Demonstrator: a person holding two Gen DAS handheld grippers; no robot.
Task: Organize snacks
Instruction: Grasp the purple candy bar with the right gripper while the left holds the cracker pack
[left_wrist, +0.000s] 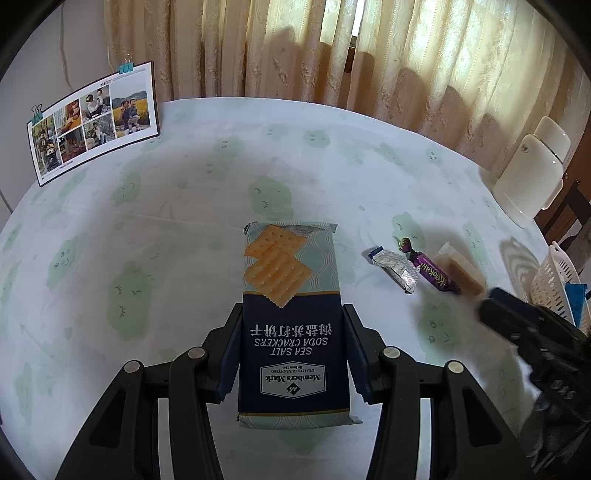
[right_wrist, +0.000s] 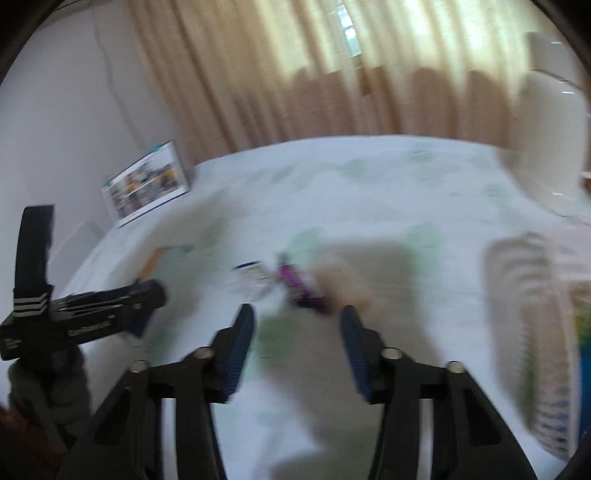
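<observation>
A blue soda cracker pack (left_wrist: 291, 325) lies flat, with a silver packet (left_wrist: 395, 270), purple candy (left_wrist: 430, 267) and tan bar (left_wrist: 461, 271) clustered beside it.

Soda cracker pack (left_wrist: 291, 325): glossy plastic film, smooth, slight sheen. Silver candy wrapper (left_wrist: 393, 266) is crinkled foil, shiny; purple candy (left_wrist: 430, 269) has glossy twist wrap. Left gripper (left_wrist: 291, 341): matt black plastic w/ bright metal pins, its fingers (left_wrist: 232, 354) blue, ribbed, rubbery-looking. Desk (left_wrist: 147, 229) under a smooth matt cloth w/ pale green print. Basket (left_wrist: 554, 280) is white slotted plastic. Curtains (left_wrist: 332, 48): soft textured fabric. Photo sheet (left_wrist: 92, 118) is paper, semi-gloss.
</observation>
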